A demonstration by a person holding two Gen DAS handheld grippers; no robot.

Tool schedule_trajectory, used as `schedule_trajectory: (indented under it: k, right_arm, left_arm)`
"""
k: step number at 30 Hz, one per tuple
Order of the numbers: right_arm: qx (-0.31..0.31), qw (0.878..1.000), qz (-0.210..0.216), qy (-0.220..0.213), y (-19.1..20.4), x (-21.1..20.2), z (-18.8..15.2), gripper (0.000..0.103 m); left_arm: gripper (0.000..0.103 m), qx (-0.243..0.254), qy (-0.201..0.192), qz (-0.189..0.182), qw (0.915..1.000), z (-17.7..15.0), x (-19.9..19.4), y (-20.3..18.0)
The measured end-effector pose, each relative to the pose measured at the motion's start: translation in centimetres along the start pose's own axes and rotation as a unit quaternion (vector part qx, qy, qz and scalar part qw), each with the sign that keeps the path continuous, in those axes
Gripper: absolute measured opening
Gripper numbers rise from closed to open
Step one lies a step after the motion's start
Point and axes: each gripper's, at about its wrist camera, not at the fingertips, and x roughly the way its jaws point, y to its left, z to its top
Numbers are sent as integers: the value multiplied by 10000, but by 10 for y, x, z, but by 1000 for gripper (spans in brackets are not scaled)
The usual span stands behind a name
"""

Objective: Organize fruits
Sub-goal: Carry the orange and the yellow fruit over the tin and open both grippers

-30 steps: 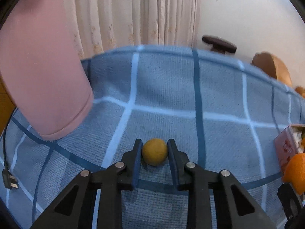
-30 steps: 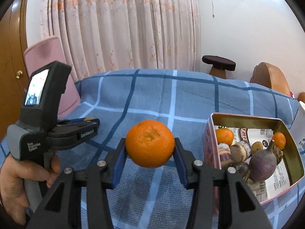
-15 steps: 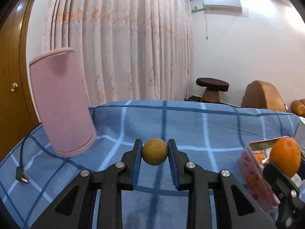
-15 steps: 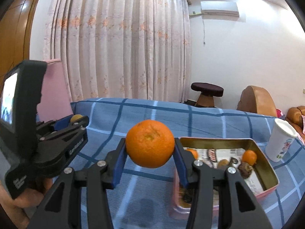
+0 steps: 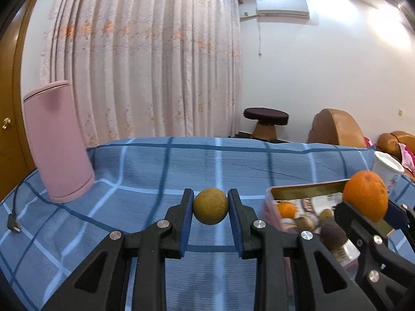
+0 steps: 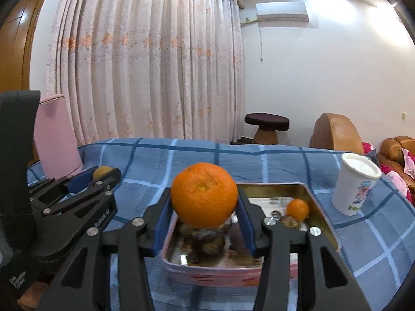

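My left gripper (image 5: 210, 206) is clamped on a small, dull yellow-brown round fruit (image 5: 210, 206), lifted above the blue checked cloth (image 5: 155, 165). My right gripper (image 6: 204, 202) pinches a bright, dimpled orange (image 6: 204, 194) over the near end of the pink tin (image 6: 228, 274), where a smaller orange (image 6: 297, 208) and blurred dark fruits lie.

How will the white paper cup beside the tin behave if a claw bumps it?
The cup is tall, narrow-based and looks like thin paper, so it probably tips easily. Whether it holds anything cannot be seen. It stands close to the tin.
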Motion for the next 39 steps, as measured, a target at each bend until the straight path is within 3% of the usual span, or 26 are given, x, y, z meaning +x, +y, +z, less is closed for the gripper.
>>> schedule_trajectory:
  k: [11, 29, 39]
  right_arm:
    - [123, 9992, -368, -11, -53, -2, 1, 50]
    - [155, 9967, -801, -27, -91, 2, 3, 50]
    - [201, 9968, -767, 121, -95, 18, 8, 50]
  left_arm:
    - [29, 191, 33, -213, 9996, 1, 3, -51]
    - [29, 359, 177, -585, 9975, 6, 22, -106]
    - [29, 297, 366, -536, 9974, 8, 39, -101]
